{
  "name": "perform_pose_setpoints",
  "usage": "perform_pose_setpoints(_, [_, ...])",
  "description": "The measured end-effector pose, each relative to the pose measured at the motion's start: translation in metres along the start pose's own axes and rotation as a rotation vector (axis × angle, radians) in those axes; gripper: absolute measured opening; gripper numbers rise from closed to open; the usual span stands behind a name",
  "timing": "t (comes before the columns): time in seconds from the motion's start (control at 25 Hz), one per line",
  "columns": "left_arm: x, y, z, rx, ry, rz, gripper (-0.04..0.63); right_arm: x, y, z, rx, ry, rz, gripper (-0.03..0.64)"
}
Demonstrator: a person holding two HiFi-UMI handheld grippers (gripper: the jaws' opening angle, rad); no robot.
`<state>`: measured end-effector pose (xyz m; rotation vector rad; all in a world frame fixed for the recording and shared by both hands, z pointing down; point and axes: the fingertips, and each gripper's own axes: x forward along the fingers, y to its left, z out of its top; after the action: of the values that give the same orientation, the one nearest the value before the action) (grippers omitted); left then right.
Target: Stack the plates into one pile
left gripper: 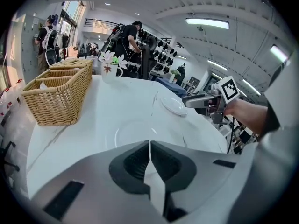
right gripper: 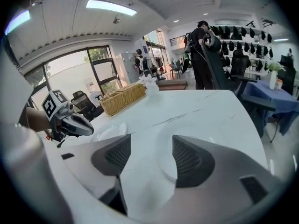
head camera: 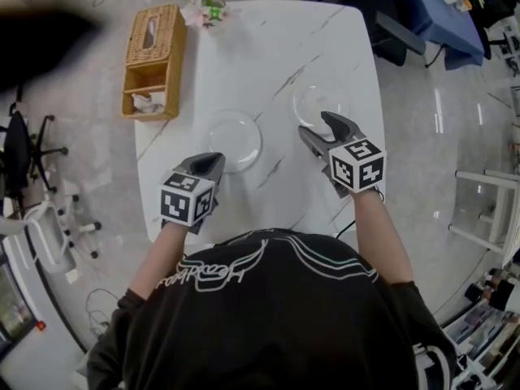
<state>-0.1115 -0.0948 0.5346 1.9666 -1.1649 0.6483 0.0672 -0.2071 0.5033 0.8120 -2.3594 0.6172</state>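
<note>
Two clear glass plates lie apart on the white marble table (head camera: 268, 47). The left plate (head camera: 234, 139) (left gripper: 133, 135) (right gripper: 108, 132) lies just ahead of my left gripper (head camera: 214, 164) (left gripper: 149, 144), whose jaws are shut with nothing in them. The right plate (head camera: 315, 97) (left gripper: 174, 105) (right gripper: 164, 146) lies at the tips of my right gripper (head camera: 316, 123) (right gripper: 150, 149). That gripper stands open over the plate's near rim, one finger partly hiding it; the pads do not press on the glass.
A wicker basket (head camera: 153, 59) (left gripper: 58, 94) stands at the table's far left, with a small flower vase (head camera: 207, 10) (left gripper: 110, 69) at the far edge. Office chairs (head camera: 32, 149) stand on the floor to the left. People stand in the room behind the table.
</note>
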Motion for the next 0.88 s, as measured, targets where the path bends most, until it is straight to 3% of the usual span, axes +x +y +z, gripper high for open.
perform_pose_setpoints(0.32, [-0.009, 0.019, -0.018, -0.024, -0.018, 0.036, 0.029, 0.029, 0.058, -0.017, -0.049, 0.065, 0.086, 0.276])
perform_pose_setpoints(0.88, [-0.007, 0.036, -0.033, 0.071, 0.024, 0.089, 0.029, 0.060, 0.099, -0.039, -0.063, 0.159, 0.140, 0.276])
